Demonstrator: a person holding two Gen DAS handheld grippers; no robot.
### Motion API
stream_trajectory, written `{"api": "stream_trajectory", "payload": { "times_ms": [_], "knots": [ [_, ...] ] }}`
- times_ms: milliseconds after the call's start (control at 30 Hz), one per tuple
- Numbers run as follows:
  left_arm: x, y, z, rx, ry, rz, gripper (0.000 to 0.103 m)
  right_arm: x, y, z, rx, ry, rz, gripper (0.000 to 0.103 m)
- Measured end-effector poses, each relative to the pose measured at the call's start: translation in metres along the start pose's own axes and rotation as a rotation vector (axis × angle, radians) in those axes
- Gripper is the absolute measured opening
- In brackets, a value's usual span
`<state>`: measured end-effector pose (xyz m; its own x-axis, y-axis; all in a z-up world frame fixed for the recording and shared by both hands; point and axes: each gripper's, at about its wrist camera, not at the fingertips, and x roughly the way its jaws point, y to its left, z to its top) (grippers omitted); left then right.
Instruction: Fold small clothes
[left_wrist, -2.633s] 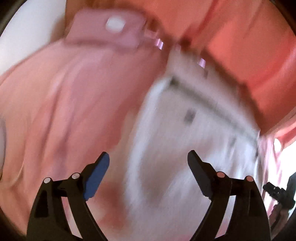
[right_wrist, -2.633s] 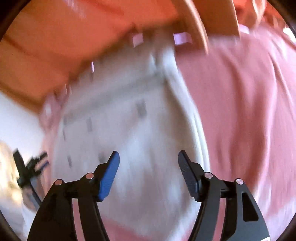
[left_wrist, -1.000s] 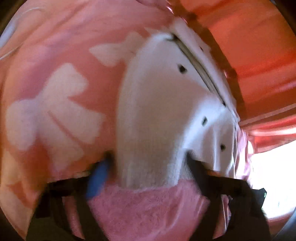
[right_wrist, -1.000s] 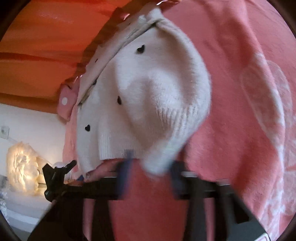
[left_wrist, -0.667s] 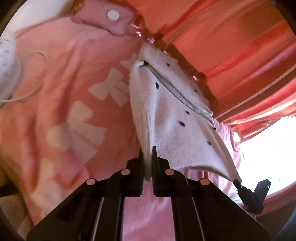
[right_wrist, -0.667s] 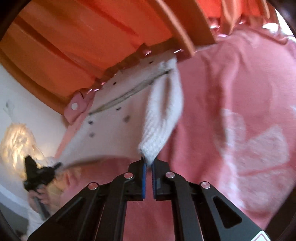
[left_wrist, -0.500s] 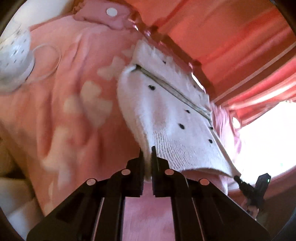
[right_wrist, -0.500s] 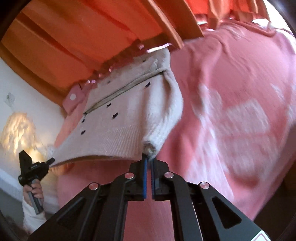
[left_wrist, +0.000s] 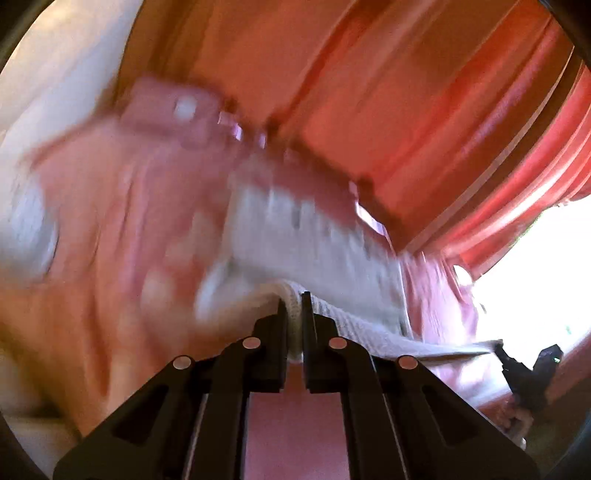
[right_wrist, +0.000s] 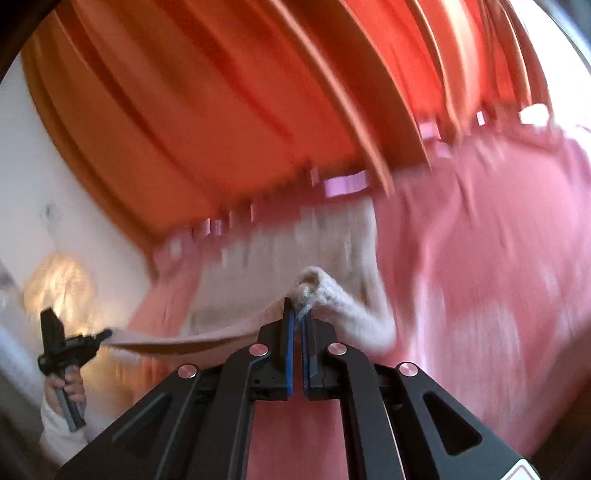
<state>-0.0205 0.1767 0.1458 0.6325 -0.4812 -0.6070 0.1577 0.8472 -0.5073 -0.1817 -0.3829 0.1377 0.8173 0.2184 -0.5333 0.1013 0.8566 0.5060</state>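
Left tongs: my left tongs are clamped on the ribbed hem of the white sweater; the knit bulges up between the pads.
Left hand: seen from the right camera, the hand grips the handle low at the left edge, with the hem running taut from it.
Sweater, place: it hangs between my two grips above the pink blanket on the bed, the far end trailing toward the headboard side. Whether that far end touches the blanket I cannot tell through the blur.
Sweater, axis: I judge the long axis runs away from me, from the held hem to the neckline end near the red curtain. The hem itself lies crosswise, left grip to right.
Right tongs: my right tongs are closed on the other hem corner, where a bunched tuft of knit pokes up above the blue pads.
Step in hand: I read this as carrying the hem up and over to fold it toward the neckline.
Doing it well: I would keep both grips level and equally far forward so the hem stays straight, hold light tension across it, then lay it down square on the upper part before letting go.
Risk: the right grip looks shallow; a jerk could pull the corner free.
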Motion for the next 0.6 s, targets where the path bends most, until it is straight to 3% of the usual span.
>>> {"api": "stream_trajectory", "payload": {
  "times_ms": [67,200,367,533,600],
  "knots": [
    [0.04,-0.009,0.035,0.026,-0.06,0.046,0.005,0.052,-0.005,0.028,0.036,-0.053,-0.005,0.003],
    [0.132,-0.018,0.076,0.068,-0.112,0.14,0.005,0.144,-0.02,0.054,0.096,-0.088,-0.084,0.003],
    [0.228,0.016,0.087,-0.037,-0.079,0.183,0.005,0.232,-0.058,0.056,0.182,-0.035,-0.149,0.003],
    [0.283,0.05,0.076,-0.099,-0.027,0.215,0.006,0.277,-0.079,0.049,0.184,0.055,-0.213,0.005],
    [0.291,0.052,0.076,-0.091,0.001,0.23,0.012,0.277,-0.08,0.051,0.164,0.036,-0.262,0.014]
  ]
}}
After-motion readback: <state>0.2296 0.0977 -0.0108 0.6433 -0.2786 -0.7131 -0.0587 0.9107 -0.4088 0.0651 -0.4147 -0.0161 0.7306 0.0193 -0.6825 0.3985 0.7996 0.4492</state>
